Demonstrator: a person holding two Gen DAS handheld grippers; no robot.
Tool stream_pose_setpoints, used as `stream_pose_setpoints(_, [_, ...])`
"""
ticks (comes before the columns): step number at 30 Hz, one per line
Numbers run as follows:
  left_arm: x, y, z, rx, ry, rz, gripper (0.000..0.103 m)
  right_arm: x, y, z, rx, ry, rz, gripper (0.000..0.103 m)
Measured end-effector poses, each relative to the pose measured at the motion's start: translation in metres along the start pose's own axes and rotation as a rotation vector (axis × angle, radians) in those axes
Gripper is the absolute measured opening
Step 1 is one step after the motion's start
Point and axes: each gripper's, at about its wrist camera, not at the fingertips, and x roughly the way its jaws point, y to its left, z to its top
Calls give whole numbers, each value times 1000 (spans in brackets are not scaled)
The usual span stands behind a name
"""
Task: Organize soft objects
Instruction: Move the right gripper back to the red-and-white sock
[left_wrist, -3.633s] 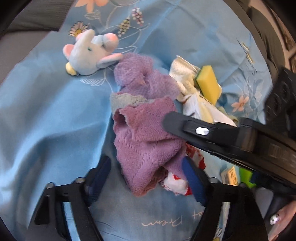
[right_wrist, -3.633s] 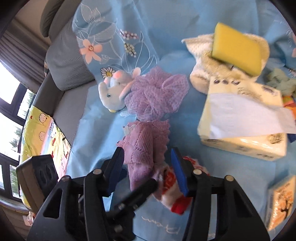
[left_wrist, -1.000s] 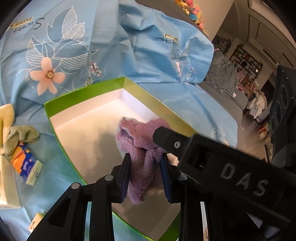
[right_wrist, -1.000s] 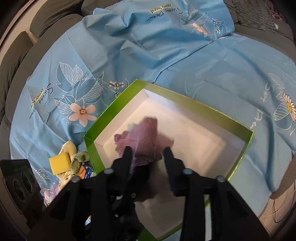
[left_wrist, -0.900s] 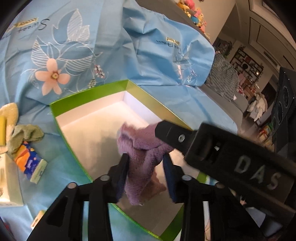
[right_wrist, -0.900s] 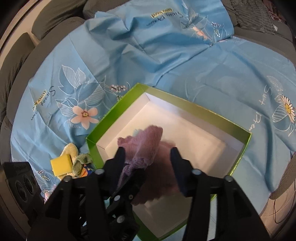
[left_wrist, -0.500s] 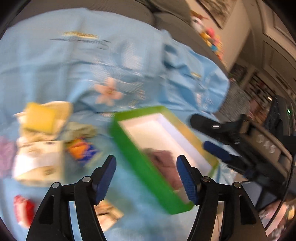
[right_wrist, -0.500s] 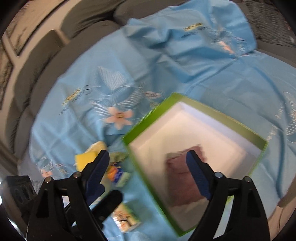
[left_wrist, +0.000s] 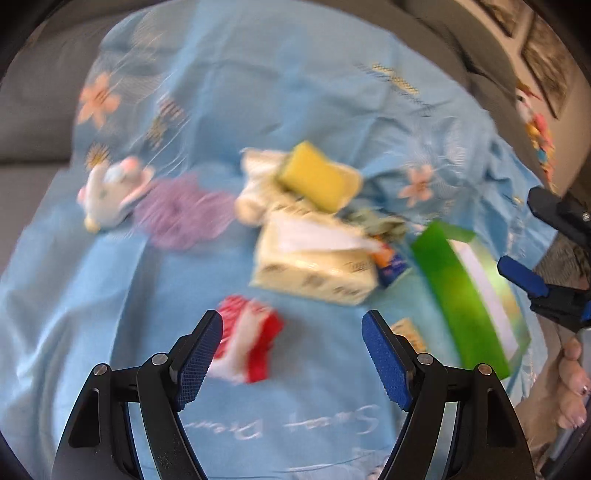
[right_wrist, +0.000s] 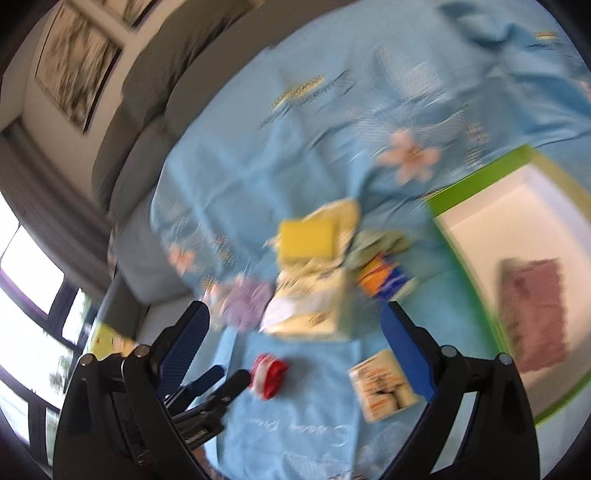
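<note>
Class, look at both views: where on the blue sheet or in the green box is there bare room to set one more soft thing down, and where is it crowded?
Free: the white floor of the green box beside the purple cloth, and the blue sheet below the plush elephant and left of the red-and-white item. Crowded: the heap around the yellow sponge and tissue pack, next to the box.
</note>
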Motion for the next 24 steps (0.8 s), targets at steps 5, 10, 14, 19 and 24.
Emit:
stream_pose_setpoints(5, [8,24,-11,-66,31,11,78,59,42,-20,-91,160,22,94])
stream_pose_setpoints(10, [17,46,-24,-145,112,-13,78,107,61,-42,-125,295,69,79])
stream_pose_setpoints(14, [18,58,-27,-200,114,23,78,137,55,-56,-82,382,63,64])
stream_pose_setpoints(19, [18,60,-31,-206,131,15,78,157,42,-62,-52,434,26,52])
stream_pose_setpoints(24, [19,55,-26,-190,129,21,76,167,35,-69,-41,468,20,52])
